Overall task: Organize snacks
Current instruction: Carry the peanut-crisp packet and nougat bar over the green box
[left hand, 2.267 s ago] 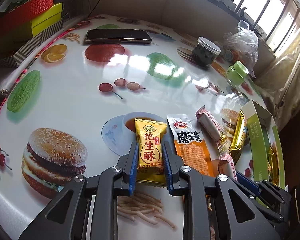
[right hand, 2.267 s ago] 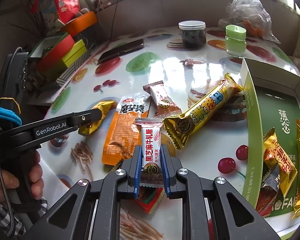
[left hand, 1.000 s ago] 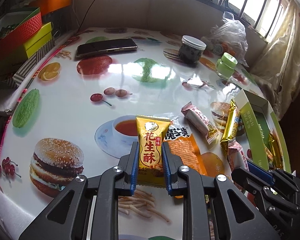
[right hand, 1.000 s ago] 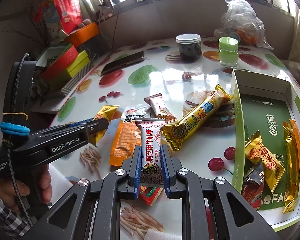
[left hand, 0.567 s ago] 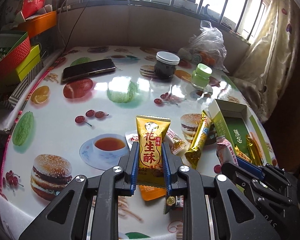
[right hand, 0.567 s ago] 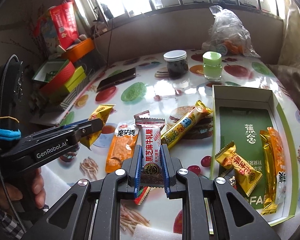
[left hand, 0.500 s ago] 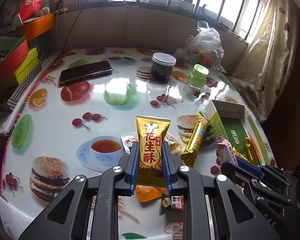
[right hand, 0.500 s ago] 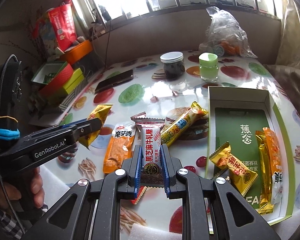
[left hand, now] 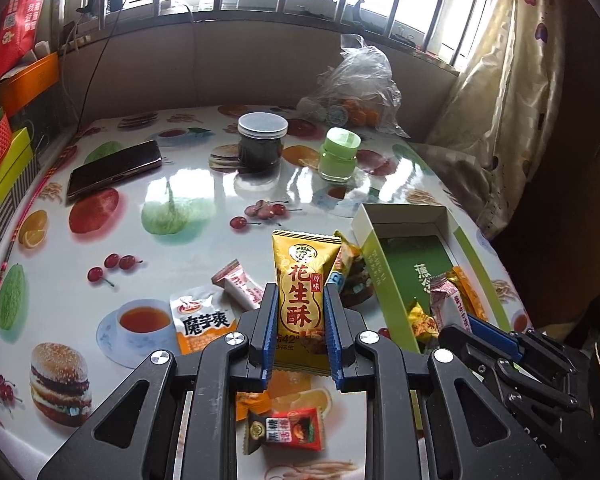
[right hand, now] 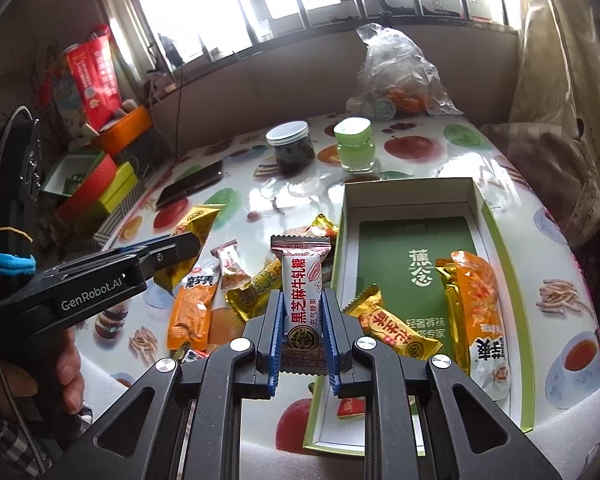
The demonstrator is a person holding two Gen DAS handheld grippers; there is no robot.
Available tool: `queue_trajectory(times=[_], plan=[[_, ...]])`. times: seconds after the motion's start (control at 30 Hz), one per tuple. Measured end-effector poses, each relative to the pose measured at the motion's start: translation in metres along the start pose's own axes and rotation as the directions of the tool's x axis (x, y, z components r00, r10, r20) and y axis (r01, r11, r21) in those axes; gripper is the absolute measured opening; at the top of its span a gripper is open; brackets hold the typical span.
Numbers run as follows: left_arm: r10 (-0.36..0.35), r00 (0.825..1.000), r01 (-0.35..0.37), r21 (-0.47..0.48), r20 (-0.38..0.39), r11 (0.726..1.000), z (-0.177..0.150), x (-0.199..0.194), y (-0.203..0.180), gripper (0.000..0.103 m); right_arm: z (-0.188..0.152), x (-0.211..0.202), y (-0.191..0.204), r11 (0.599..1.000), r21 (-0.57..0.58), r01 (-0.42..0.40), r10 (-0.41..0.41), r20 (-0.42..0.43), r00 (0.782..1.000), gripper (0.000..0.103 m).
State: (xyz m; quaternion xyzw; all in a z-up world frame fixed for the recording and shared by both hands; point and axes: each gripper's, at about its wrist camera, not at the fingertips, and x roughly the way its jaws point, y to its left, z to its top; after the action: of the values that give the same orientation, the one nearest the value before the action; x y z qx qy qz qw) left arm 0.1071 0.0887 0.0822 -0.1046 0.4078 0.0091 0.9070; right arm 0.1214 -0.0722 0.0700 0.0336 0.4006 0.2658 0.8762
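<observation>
While clear above the table (left hand: 204, 200) beside the green box's rim (right hand: 504, 240): left gripper (left hand: 300, 320) clamped on 花生酥 packet (left hand: 302, 292), right gripper (right hand: 302, 320) on 黑芝麻牛轧糖 bar (right hand: 304, 296).

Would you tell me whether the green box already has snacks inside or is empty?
Partly filled: the green box holds a gold packet and an orange packet; much green floor stays bare.

Yellow snack packet (left hand: 302, 288) — green box (right hand: 500, 240), fruit-patterned tablecloth (left hand: 204, 192).

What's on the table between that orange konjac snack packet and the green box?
In the right wrist view, between the orange konjac packet and the green box lie a small pink-and-white candy and a long gold snack bar; no bare stretch.
</observation>
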Motion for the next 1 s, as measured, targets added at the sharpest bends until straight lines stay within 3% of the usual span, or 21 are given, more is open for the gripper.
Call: queue_trajectory(times=[0.7,1.0], plan=[[-0.129,0.988,0.134,0.068,-0.081,0.989,0.012,0.048,-0.065,0.022,-0.018,-0.007,-0.062,0.988,0.103,0.118,-0.116,-0.022,0.993,0.017],[-0.132,0.982,0.145,0.087,-0.133,0.986,0.011,0.071,-0.081,0.022,-0.024,-0.004,-0.079,0.980,0.127,0.151,-0.146,-0.042,0.988,0.017]])
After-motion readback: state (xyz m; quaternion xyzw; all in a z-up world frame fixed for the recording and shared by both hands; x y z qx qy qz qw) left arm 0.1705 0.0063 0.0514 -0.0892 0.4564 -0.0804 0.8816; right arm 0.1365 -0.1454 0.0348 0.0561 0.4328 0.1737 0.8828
